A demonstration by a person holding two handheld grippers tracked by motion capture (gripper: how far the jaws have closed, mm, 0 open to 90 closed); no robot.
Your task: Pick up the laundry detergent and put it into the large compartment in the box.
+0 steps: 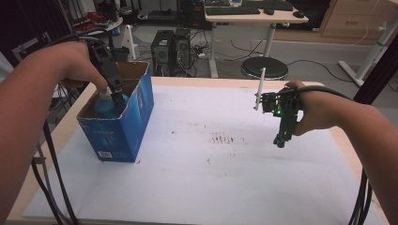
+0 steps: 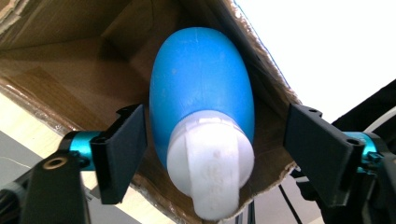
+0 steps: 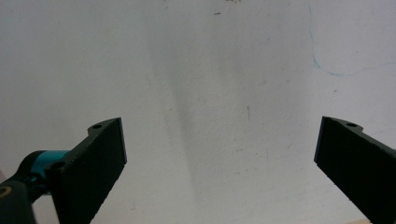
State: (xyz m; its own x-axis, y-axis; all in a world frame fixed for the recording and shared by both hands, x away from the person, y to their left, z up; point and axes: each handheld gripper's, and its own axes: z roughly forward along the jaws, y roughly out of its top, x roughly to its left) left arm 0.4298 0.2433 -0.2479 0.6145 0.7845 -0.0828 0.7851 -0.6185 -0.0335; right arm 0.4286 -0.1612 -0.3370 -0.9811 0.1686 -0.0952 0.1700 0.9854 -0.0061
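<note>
A blue bottle [image 2: 201,84] with a white cap [image 2: 210,172] stands inside an open blue cardboard box [image 1: 126,126] at the table's left. My left gripper [image 1: 115,93] reaches down into the box. In the left gripper view the left gripper [image 2: 215,140] has its jaws apart on either side of the bottle's neck, with a gap to the bottle on both sides. The box's brown inner walls [image 2: 70,70] surround the bottle. My right gripper [image 1: 280,140] hovers over the table's right part, pointing down. In the right gripper view it [image 3: 219,154] stands wide open above the bare white surface.
A white sheet [image 1: 211,168] covers the wooden table. Behind the table's far edge stand computer towers [image 1: 171,49], a black round stool [image 1: 264,68] and a desk [image 1: 256,16]. Cables [image 1: 49,168] hang from both grippers at the near corners.
</note>
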